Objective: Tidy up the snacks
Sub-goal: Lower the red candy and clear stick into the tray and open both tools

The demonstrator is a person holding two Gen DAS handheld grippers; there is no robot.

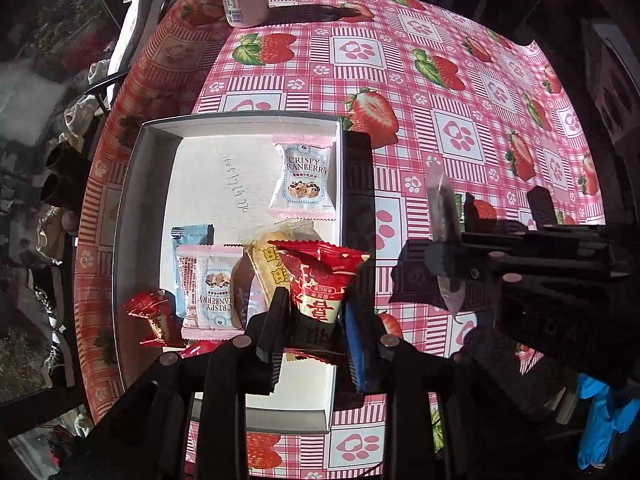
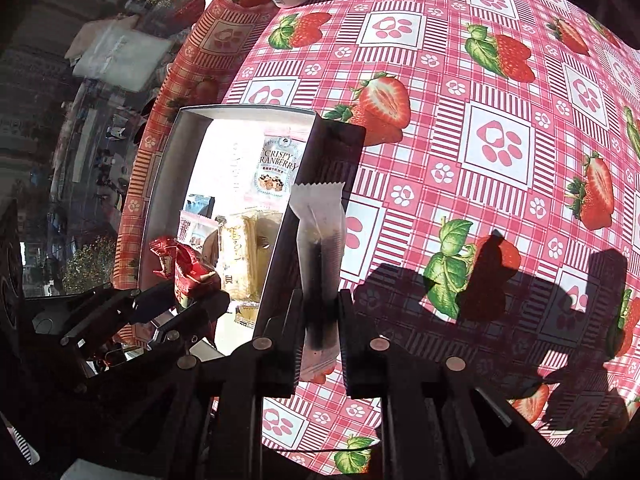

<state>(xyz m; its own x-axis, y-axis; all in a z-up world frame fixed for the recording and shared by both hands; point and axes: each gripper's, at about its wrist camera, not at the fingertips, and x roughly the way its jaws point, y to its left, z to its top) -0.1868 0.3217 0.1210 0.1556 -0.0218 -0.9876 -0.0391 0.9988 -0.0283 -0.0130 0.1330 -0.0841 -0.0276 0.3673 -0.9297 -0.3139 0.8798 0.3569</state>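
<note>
The left gripper [image 1: 316, 316] was clamped on a red snack packet [image 1: 324, 276], held above the near end of the white box [image 1: 240, 120]. To its right, outside the box wall, the right gripper [image 2: 320, 320] pinched a translucent stick sachet [image 2: 320, 224] upright, long axis vertical; the left was nearer.

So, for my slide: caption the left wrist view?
Left gripper holds red snack over box; right gripper holds a sachet.

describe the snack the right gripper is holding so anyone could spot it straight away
Start at the white box on the strawberry tablecloth, then look just right of its dark side wall. There the right gripper pinches a slim translucent stick packet upright. Unlike the red wrapper in the left gripper, it is pale, narrow and unprinted.
</note>
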